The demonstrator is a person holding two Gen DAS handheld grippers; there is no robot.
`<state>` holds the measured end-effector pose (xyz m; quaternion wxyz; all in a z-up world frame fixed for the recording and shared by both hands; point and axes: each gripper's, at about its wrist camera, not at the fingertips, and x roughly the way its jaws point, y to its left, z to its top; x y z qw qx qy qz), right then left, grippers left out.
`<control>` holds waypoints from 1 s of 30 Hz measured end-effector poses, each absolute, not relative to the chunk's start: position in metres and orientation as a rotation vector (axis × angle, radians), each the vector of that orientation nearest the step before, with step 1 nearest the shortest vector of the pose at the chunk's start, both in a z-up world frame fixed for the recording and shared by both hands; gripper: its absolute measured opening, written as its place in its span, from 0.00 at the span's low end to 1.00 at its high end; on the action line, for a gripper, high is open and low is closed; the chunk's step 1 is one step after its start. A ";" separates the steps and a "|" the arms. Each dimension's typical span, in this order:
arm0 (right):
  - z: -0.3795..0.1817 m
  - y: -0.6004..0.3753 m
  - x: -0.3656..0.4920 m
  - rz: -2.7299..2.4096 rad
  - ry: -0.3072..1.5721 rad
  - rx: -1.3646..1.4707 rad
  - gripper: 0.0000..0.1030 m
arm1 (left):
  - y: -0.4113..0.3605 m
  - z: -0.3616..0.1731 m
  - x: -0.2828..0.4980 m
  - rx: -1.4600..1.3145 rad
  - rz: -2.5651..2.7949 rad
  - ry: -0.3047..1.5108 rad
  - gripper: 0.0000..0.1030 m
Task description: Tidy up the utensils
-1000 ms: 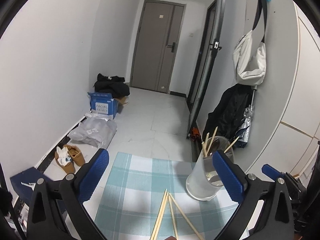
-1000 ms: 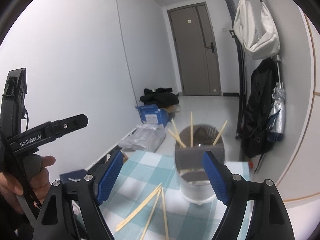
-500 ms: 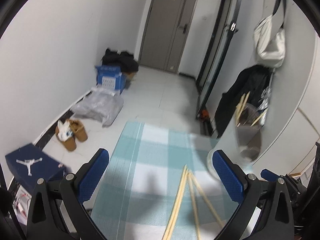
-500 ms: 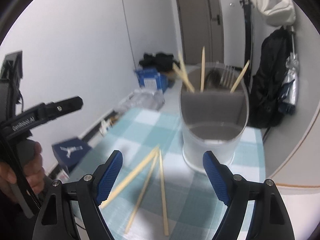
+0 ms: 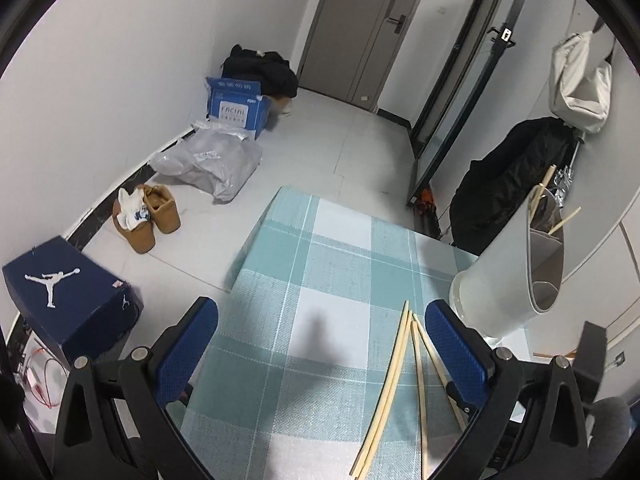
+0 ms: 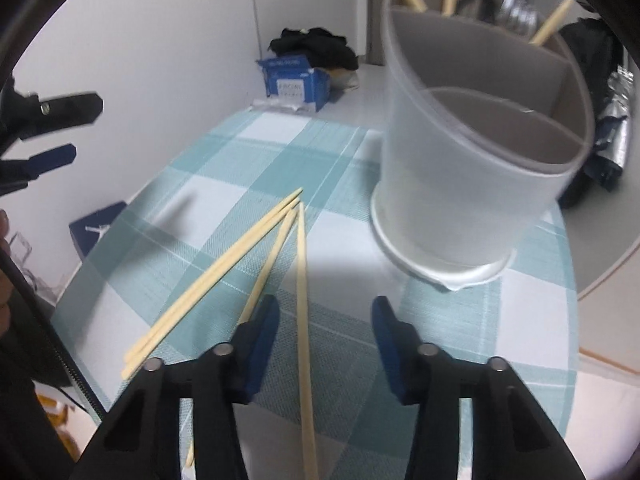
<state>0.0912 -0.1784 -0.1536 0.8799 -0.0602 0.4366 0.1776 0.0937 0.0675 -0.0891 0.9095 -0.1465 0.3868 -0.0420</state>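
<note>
The left gripper hangs released over the checked desk, nothing between its pads, with four loose chopsticks fanned just beside its right pad. The right gripper has just been closing; one chopstick lies between its pads, but neither pad presses on it, so it grasps nothing. The holder stands near, beyond the chopsticks' tips.

Likely risks: the pads may close off-centre and roll the chopstick away, or scrape the cloth and miss it; the left pad sits close to a second chopstick, which could be dragged or pinched along; a slanted lift could knock the holder.

The left view shows all four chopsticks in a fan, and the floor clutter. The right view alone shows the holder's dividers and the cutlery already inside
</note>
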 end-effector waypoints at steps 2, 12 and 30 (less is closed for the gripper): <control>-0.160 -0.176 0.093 0.364 0.924 -0.146 0.24 | 0.069 -0.089 0.094 -0.308 -0.082 0.798 0.99; -0.162 -0.173 0.091 0.408 1.011 -0.140 0.05 | 0.072 -0.091 0.096 -0.346 -0.069 0.827 0.99; -0.159 -0.168 0.097 0.466 1.157 -0.177 0.12 | 0.062 -0.094 0.098 -0.226 -0.038 0.833 0.99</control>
